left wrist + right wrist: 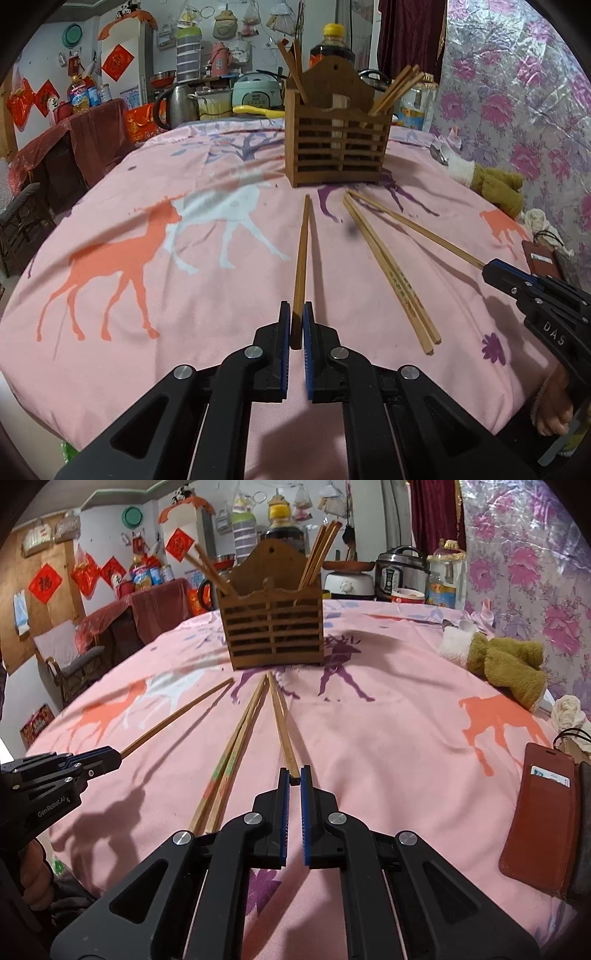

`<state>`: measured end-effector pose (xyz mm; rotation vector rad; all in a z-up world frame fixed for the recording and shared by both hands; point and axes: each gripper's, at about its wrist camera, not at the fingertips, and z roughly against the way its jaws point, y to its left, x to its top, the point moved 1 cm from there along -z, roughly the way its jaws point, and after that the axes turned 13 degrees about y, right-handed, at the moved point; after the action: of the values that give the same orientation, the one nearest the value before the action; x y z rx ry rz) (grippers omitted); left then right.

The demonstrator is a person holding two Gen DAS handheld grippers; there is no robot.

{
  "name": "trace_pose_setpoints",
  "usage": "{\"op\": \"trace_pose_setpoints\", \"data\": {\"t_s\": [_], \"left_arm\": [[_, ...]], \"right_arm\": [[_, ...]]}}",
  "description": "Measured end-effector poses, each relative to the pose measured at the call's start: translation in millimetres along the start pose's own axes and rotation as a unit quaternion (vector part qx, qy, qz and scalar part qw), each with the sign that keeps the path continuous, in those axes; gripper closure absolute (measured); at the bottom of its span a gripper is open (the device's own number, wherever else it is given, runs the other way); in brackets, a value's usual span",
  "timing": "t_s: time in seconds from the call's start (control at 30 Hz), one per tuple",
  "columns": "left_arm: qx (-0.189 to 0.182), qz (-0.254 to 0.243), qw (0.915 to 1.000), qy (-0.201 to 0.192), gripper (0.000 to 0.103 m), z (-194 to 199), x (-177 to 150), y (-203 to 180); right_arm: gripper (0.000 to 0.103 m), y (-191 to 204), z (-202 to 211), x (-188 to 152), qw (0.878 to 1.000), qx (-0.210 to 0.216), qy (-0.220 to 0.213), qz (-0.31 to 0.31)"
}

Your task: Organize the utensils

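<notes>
Chopsticks (391,269) on tablecloth (184,295), before holder (336,144)

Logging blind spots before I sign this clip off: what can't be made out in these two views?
- Slatted wooden chopstick holder: its inside is hidden by its own slats in both views.
- Dark brown chopstick in the left gripper: its butt end is covered by the pads, left wrist view.
- Red-brown leather card wallet: the card's print is too small, right wrist view.
</notes>
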<state>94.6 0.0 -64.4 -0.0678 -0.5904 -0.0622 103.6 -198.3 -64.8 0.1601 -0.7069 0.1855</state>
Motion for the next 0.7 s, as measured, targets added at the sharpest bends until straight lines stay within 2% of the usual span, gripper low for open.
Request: {"op": "trace_pose_setpoints", "data": {"t_s": [0.27, 0.37, 0.4, 0.47, 0.63, 0.7], "left_arm": [[-0.001, -0.009, 0.9996, -0.026, 0.097, 28.8, 22.9, -1.5], [-0.010, -0.020, 0.9996, -0.019, 0.096, 29.4, 24.8, -6.0], [-0.014, -0.021, 0.9996, -0.013, 0.093, 25.7, 21.8, -7.2], [-0.013, -0.022, 0.9997, -0.002, 0.067, 16.2, 12.9, -9.0], [-0.011, -0.027, 0.9990, 0.035, 0.066, -15.2, -4.5, -7.2], [-0.010, -0.029, 0.9983, 0.051, 0.074, -26.7, -8.8, -5.3]], "right_arm": [[0.097, -11.1, 33.2, 29.5, 0.998, 0.014, -0.050, -0.018], [0.097, -14.1, 42.4, 36.5, 0.997, 0.023, -0.065, -0.025], [0.097, -14.3, 44.2, 37.1, 0.997, 0.024, -0.067, -0.027], [0.097, -14.7, 44.7, 37.3, 0.997, 0.024, -0.066, -0.026], [0.097, -15.2, 39.8, 36.6, 0.998, 0.025, -0.054, -0.029], [0.097, -14.6, 39.2, 36.6, 0.998, 0.026, -0.053, -0.029]]}}
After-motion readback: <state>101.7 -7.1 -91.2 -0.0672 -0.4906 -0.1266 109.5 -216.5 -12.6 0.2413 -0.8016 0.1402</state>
